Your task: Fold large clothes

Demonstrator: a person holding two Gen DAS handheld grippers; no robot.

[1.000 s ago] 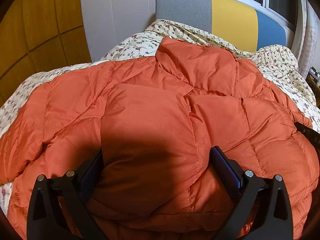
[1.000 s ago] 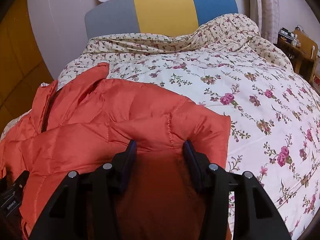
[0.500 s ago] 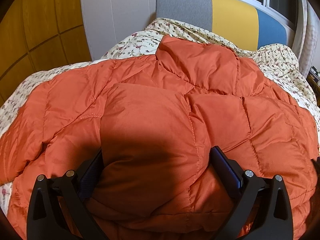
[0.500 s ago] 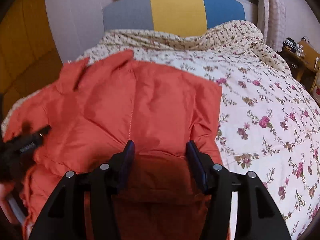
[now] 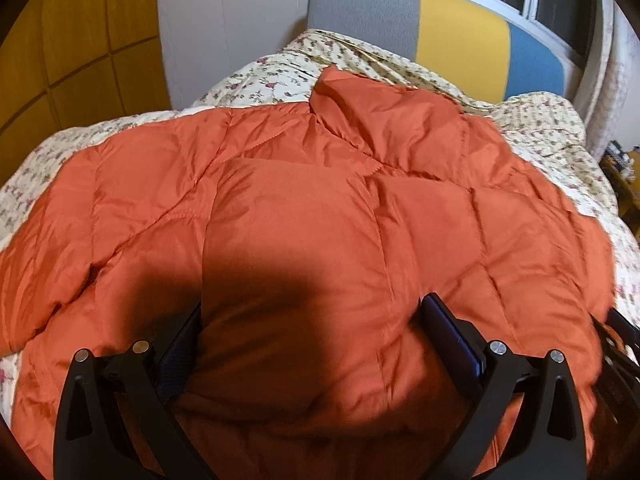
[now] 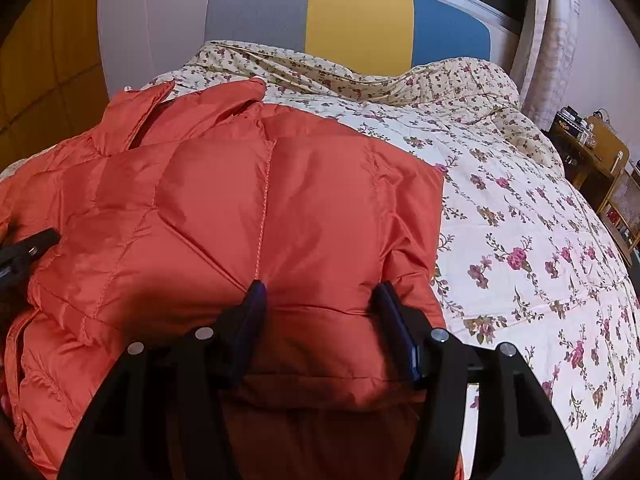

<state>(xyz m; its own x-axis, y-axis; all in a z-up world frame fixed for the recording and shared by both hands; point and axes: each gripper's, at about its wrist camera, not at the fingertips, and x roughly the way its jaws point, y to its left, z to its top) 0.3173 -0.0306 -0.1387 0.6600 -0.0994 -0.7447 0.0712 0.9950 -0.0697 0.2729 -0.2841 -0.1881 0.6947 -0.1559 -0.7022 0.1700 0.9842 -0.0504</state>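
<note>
An orange quilted down jacket [image 5: 320, 208] lies spread on the floral bedspread, collar toward the headboard. My left gripper [image 5: 312, 320] has its fingers wide apart around a thick fold of the jacket, with the fabric bulging between them. My right gripper [image 6: 320, 300] also holds a thick fold of the jacket [image 6: 248, 200] between its fingers, at the jacket's right edge. The right part of the jacket lies folded over toward the left. The right gripper's edge shows at the left view's far right [image 5: 620, 344]. The left gripper shows at the right view's left edge [image 6: 24, 252].
The floral bedspread [image 6: 520, 240] covers the bed to the right of the jacket. A grey, yellow and blue headboard [image 6: 360, 20] stands at the back. A wooden side table with clutter [image 6: 592, 148] is at the far right. Wooden wall panels [image 5: 80, 40] are at the left.
My right gripper has carried the jacket's right side up and over toward the left, so the fabric now lies flatter over the body. The left gripper has hardly moved.
</note>
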